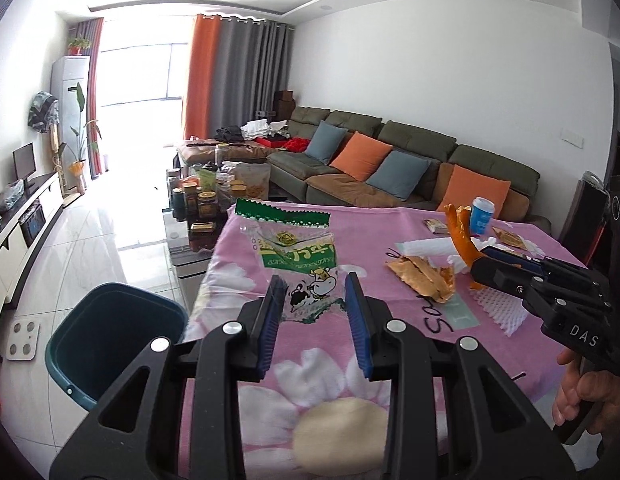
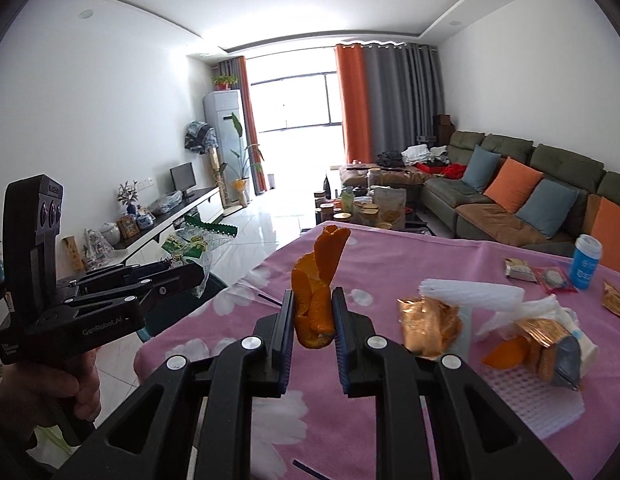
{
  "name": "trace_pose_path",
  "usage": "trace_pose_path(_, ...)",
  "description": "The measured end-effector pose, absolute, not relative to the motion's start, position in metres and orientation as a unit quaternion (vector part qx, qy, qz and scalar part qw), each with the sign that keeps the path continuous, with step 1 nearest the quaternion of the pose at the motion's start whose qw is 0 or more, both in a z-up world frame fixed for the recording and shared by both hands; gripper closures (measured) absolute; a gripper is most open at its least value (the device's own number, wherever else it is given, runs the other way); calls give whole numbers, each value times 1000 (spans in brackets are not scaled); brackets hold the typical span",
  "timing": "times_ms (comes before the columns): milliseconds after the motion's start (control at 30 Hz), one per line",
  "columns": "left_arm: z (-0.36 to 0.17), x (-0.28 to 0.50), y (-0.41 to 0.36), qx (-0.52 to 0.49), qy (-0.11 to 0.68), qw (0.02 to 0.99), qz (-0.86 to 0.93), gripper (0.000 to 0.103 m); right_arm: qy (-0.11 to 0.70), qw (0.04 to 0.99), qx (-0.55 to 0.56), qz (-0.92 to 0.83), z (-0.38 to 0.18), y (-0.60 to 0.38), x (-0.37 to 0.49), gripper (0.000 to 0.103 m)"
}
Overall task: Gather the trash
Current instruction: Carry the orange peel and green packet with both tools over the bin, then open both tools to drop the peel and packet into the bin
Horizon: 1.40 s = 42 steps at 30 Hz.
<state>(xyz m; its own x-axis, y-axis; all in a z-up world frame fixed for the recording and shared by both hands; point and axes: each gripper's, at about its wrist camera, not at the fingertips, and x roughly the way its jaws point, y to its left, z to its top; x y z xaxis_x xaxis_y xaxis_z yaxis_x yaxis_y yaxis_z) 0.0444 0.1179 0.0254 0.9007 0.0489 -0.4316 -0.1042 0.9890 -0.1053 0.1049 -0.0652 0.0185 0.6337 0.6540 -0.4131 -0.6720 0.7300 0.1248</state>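
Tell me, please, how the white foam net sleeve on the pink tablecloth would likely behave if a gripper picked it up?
The white foam net sleeve looks very light, being an open mesh. It would probably flop and squash between the pads, since it lies bent over the pink tablecloth. It seems unlikely to slip or break.

We see a pink tablecloth [image 1: 238,264] printed with white daisies, their centres pale yellow. Above it hangs a clear wrapper [image 1: 298,264] edged in green, bearing a black-and-white cartoon cow, and beside it a strip of orange peel [image 2: 315,300]. Crumpled gold foil [image 2: 427,326] and white foam netting [image 2: 521,400] lie scattered. The bin [image 1: 70,360] is dark teal; our gripper pads [image 1: 355,320] are blue on black.
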Motion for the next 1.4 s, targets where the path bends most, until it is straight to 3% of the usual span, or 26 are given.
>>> trace_pose_path(467,25,-5,225,-76,220,959,161,71,240,840,-59,484,32,67,137,86)
trace_pose_path(733,4,-20,283,-96,249,942,203,71,302,786,-95,531,21,148,153,86)
trace_pose_path(1400,-82,55,368,-121,385,889,217,69,446,698,-206,521,-55,268,179,86)
